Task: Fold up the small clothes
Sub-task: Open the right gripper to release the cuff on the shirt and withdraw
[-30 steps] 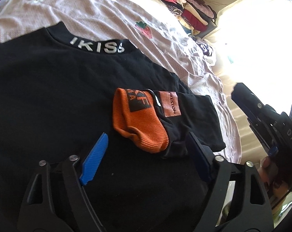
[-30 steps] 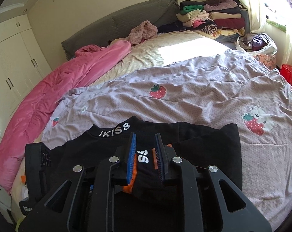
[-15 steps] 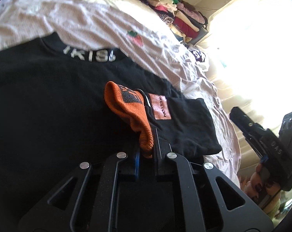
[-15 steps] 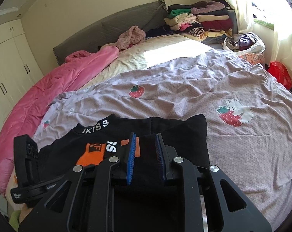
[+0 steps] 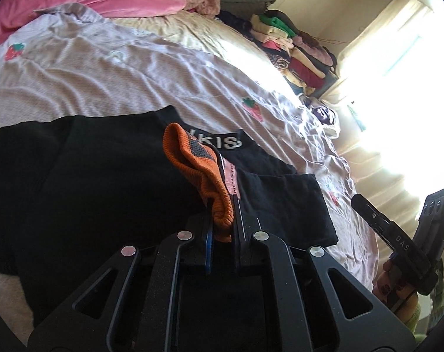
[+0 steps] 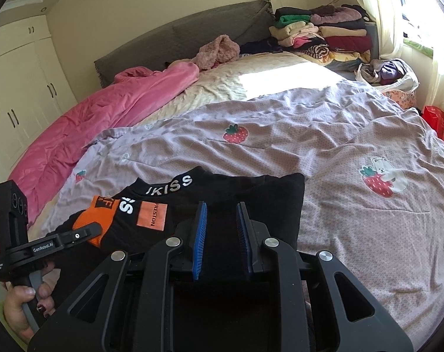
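Pinching the orange toe end of the sock [image 5: 203, 176], the left gripper [image 5: 222, 223] was clenched tight on the knit, with the ribbed edge bunched between its pads and the rest of that end lifted and drooping. The sock, black with orange patches, lay on top of a black shirt [image 6: 260, 193] spread over the strawberry-print bedcover [image 6: 339, 135] at the near edge of the bed. In the right wrist view the right gripper [image 6: 222, 234] hung just over the dark cloth with a narrow gap between its blue pads; whether any fabric was caught there could not be told, since black lay on black.

The sock looked light, soft and limp, so it would probably sag and fold wherever it was not supported, and it should not slip from a firm pinch. A hold at the very toe edge, as the left one was, seemed apt for carrying that end over toward the cuff. The cuff end, near the orange label [image 6: 151, 215], was the likely place to pin it. The shirt beneath was loose too and might drag along.
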`<action>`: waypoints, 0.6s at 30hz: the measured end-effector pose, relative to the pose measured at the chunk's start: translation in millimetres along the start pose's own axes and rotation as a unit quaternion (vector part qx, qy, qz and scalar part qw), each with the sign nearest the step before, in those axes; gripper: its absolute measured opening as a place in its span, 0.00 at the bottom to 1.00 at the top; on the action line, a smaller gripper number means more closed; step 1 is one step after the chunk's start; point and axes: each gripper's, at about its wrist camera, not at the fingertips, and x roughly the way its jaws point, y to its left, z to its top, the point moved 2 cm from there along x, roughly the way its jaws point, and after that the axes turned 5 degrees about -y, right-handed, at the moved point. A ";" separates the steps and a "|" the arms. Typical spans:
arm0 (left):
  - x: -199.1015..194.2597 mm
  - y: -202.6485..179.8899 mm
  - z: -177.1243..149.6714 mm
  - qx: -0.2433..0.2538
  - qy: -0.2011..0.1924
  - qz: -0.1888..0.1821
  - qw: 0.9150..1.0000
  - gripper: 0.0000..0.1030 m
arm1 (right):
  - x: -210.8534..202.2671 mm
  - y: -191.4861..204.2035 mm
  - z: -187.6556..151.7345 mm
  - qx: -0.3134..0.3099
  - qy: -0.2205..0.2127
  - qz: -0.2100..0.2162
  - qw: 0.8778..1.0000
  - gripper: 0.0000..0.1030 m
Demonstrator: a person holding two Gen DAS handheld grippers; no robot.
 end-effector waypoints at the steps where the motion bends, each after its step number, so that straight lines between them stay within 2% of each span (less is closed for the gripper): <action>1: -2.9 3.9 0.1 -0.004 0.001 0.000 1.000 0.04 | 1.2 1.2 -0.8 0.001 0.003 0.000 1.000 0.21; 6: -17.6 18.1 1.1 -0.010 -0.002 0.009 1.000 0.04 | -4.4 2.8 1.5 -0.010 -0.011 -0.020 1.000 0.21; 18: -28.7 39.7 -1.2 -0.022 -0.005 0.031 0.999 0.04 | -15.5 -15.6 3.4 0.010 -0.018 -0.062 0.998 0.21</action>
